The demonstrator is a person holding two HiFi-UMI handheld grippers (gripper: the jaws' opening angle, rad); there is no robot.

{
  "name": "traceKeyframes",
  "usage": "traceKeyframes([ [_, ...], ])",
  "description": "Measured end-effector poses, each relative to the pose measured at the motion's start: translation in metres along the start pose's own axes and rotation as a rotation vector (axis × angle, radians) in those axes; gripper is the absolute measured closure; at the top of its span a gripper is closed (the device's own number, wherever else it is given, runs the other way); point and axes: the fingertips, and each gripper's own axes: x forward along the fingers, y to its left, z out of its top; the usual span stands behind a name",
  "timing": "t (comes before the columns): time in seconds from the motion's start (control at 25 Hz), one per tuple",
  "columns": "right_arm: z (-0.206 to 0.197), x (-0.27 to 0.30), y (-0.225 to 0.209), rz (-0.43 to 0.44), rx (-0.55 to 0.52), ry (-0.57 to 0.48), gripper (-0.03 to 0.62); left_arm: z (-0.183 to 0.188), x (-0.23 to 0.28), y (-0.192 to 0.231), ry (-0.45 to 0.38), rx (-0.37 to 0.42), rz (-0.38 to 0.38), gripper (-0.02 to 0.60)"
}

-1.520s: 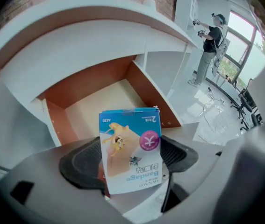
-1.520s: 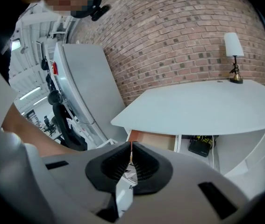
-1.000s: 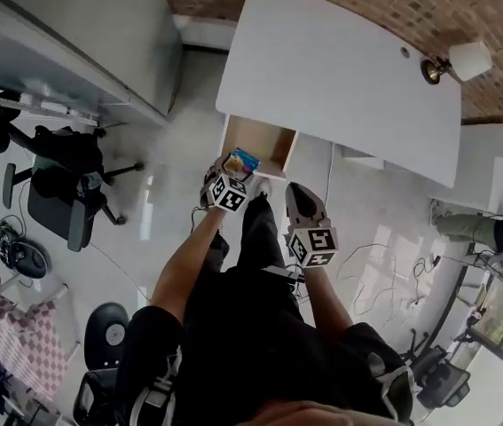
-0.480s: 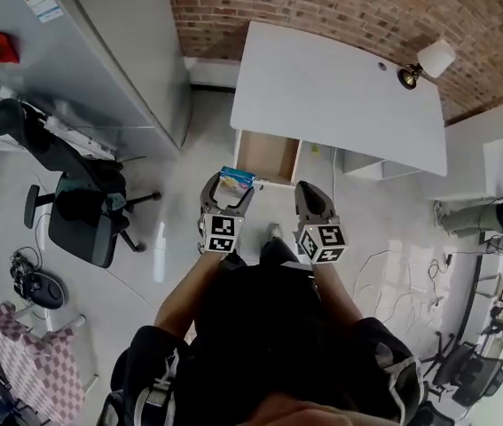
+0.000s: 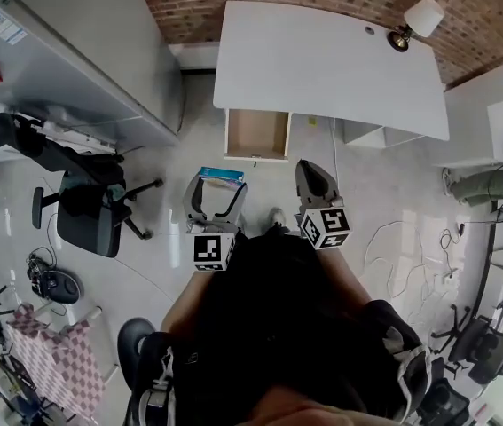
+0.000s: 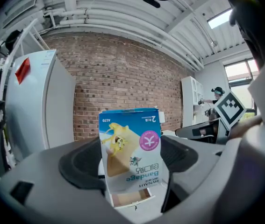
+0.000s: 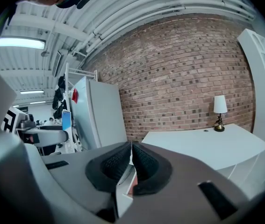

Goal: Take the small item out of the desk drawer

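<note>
Head view, looking down on the white desk (image 5: 322, 60): left gripper (image 5: 217, 193) well in front of the desk, a little left of its open drawer (image 5: 257, 134), pinching a small bandage box (image 5: 222, 175) at the jaw tips. Box out of the drawer, up in the air, apart from the desk. Only a blue top edge of the box to be seen from here.

Left gripper view, more detail on the same box (image 6: 131, 157): standing between the widely spread jaws with their pads on its two sides, print upside down, word "Bandage" readable, pink round mark on the front. Just under the box, a piece of the open drawer, with the brick wall (image 6: 123, 73) behind the desk.

Right gripper (image 5: 312, 174) in front of the desk too, right of the drawer. Right gripper view alone clear about its state: ribbed pads pressed together, nothing between them. Also shown there from the side, standing on the far right corner of the desk, a small table lamp (image 7: 220, 107).
</note>
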Motion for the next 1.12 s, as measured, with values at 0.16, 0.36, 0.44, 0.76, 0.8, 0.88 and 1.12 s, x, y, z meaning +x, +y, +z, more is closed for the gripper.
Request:
traceKeyframes([
  [0.16,-0.005,-0.008,-0.006,0.03,-0.004,0.004,0.562,0.007,-0.001,-0.018,-0.017,-0.002,0.007,0.187],
  [0.36,-0.007,-0.011,-0.005,0.049,-0.012,0.006,0.566,0.005,0.001,-0.023,0.002,0.005,0.013,0.187],
  [0.44,-0.005,-0.014,-0.004,0.053,-0.018,-0.001,0.566,0.004,0.001,-0.027,0.002,0.003,0.007,0.187],
  [0.76,-0.007,-0.021,-0.006,0.05,-0.021,-0.002,0.566,-0.001,0.003,-0.035,-0.003,-0.002,-0.006,0.187],
  [0.8,-0.008,-0.021,-0.006,0.051,-0.02,-0.002,0.566,-0.001,0.004,-0.035,-0.003,0.0,-0.006,0.187],
  [0.88,-0.008,-0.021,-0.005,0.053,-0.02,-0.001,0.566,0.0,0.005,-0.035,-0.004,0.004,-0.008,0.187],
  [1.12,-0.003,-0.019,-0.002,0.058,-0.022,-0.01,0.566,0.0,0.006,-0.035,0.001,0.01,-0.011,0.187],
])
